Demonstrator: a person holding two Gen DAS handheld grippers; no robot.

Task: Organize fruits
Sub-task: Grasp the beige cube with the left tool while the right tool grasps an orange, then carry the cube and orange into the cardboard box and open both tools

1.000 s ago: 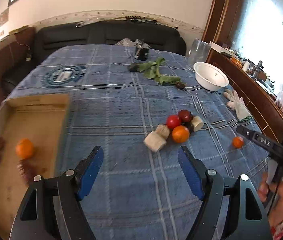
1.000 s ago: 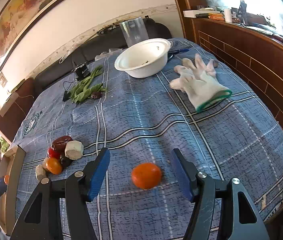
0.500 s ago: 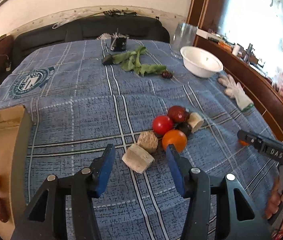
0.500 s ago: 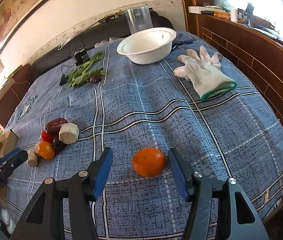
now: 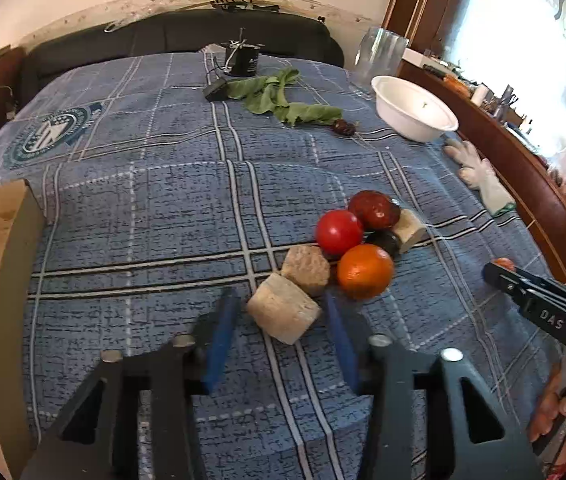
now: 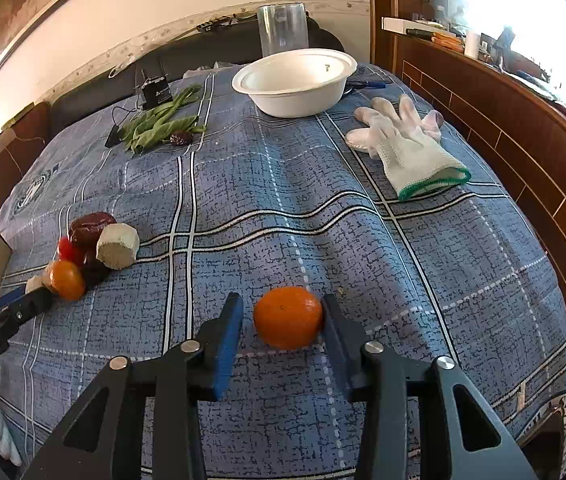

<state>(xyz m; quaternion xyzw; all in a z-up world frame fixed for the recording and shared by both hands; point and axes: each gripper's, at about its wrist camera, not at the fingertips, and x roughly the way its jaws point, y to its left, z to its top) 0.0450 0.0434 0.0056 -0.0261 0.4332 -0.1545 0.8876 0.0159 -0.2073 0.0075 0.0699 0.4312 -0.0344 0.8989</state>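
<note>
My left gripper had just been closing around a pale block on the tablecloth, pads seemingly not yet touching, my right gripper closing on an orange, right pad touching, left apart.

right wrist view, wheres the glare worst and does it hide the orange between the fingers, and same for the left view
Right wrist view: the window at upper right is blown out white, but the orange stays sharp and evenly lit. Left wrist view: the same glare washes out the upper right; the fruit pile stays clear; the fisheye bends the table edges.
</note>
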